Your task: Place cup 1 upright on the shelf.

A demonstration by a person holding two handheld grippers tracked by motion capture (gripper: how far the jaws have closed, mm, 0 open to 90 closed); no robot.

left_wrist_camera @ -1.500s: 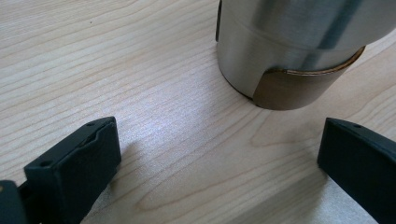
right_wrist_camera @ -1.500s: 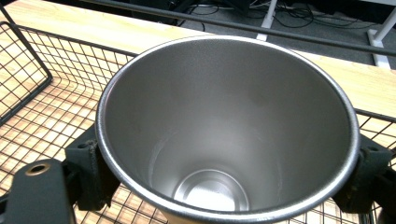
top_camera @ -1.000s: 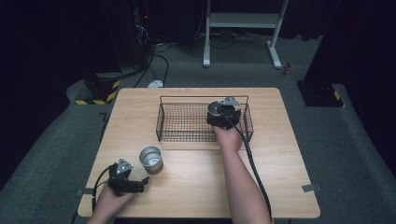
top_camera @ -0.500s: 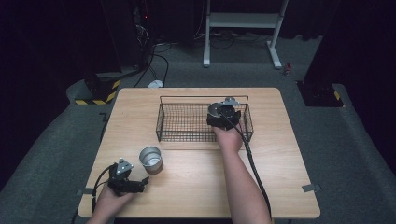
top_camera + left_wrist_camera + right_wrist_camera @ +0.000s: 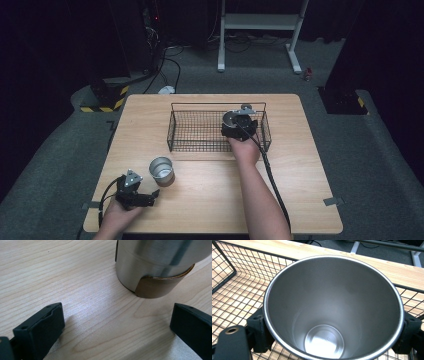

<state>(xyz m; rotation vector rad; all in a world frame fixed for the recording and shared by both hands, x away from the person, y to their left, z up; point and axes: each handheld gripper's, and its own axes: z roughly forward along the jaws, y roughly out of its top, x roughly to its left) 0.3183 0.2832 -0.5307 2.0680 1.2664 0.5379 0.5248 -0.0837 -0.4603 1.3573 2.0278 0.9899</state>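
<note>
1. High view had the right gripper (image 5: pixel 239 125) over the right end of the basket (image 5: pixel 172 135), its jaws closed on a steel cup (image 5: pixel 230 119); that grip from outside the wall left the mouth open and the cup upright, which I judged suited lowering it into the basket
2. Right gripper view showed that cup (image 5: pixel 332 307) pinched at both sides by black pads (image 5: pixel 258 333), rim up, above the wire floor of the basket (image 5: pixel 227 287)
3. A second cup (image 5: pixel 162 170) stood on the table (image 5: pixel 300 165) in front of the basket's left end, just beside the left gripper (image 5: pixel 152 196)
4. Left gripper view showed its jaws spread wide and holding nothing, the second cup (image 5: pixel 155 267) ahead of them and apart, likely lined up for the next pick
5. Both cups were brushed steel, round, tapering to the base; the one on the table carried a tan band at its foot
6. Thin black wire in a square mesh made up the basket, a rectangle with low walls
7. Pale wood with fine grain, the table looked matt; the pads looked dull and hard
</note>
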